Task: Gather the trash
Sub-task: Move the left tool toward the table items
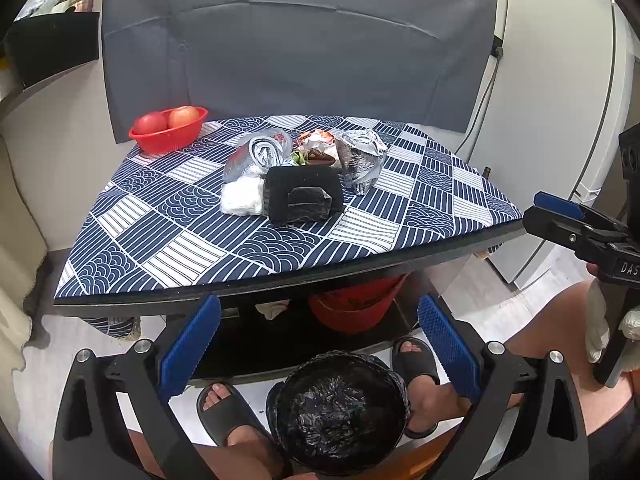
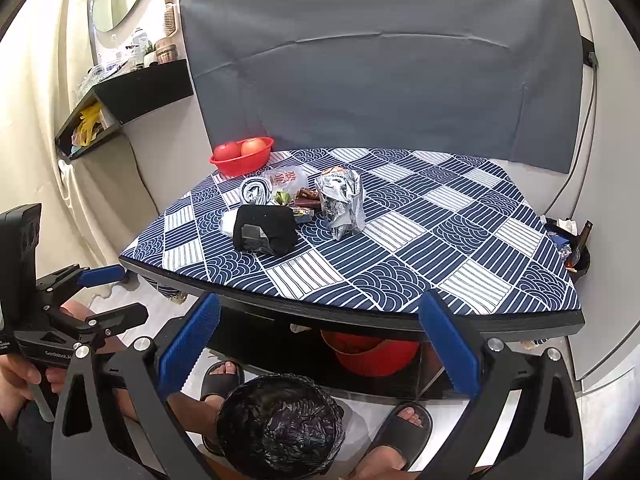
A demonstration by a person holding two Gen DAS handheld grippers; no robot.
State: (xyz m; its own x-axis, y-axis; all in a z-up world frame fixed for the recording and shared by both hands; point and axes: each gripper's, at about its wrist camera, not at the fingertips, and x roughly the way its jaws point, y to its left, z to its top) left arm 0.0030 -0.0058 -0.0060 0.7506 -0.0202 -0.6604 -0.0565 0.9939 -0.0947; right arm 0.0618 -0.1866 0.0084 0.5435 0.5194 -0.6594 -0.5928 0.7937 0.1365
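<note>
A heap of trash lies mid-table on the blue patterned cloth (image 1: 168,216): a black wrapper (image 1: 304,199) in front, a white crumpled bag (image 1: 242,201), a clear plastic bag (image 1: 260,152), crumpled foil (image 1: 362,156) and snack wrappers (image 1: 316,148). The same heap shows in the right wrist view, with the black wrapper (image 2: 265,229) and the foil (image 2: 342,204). A bin lined with a black bag (image 1: 340,408) (image 2: 280,424) stands on the floor between the person's feet. My left gripper (image 1: 320,348) and right gripper (image 2: 320,344) are open and empty, held before the table's front edge, above the bin.
A red basket with two apples (image 1: 170,128) (image 2: 243,156) sits at the table's far left corner. A red bucket (image 1: 352,308) stands under the table. A second bin with a bottle (image 2: 572,248) is beyond the table's right edge. A fridge (image 1: 560,120) stands right.
</note>
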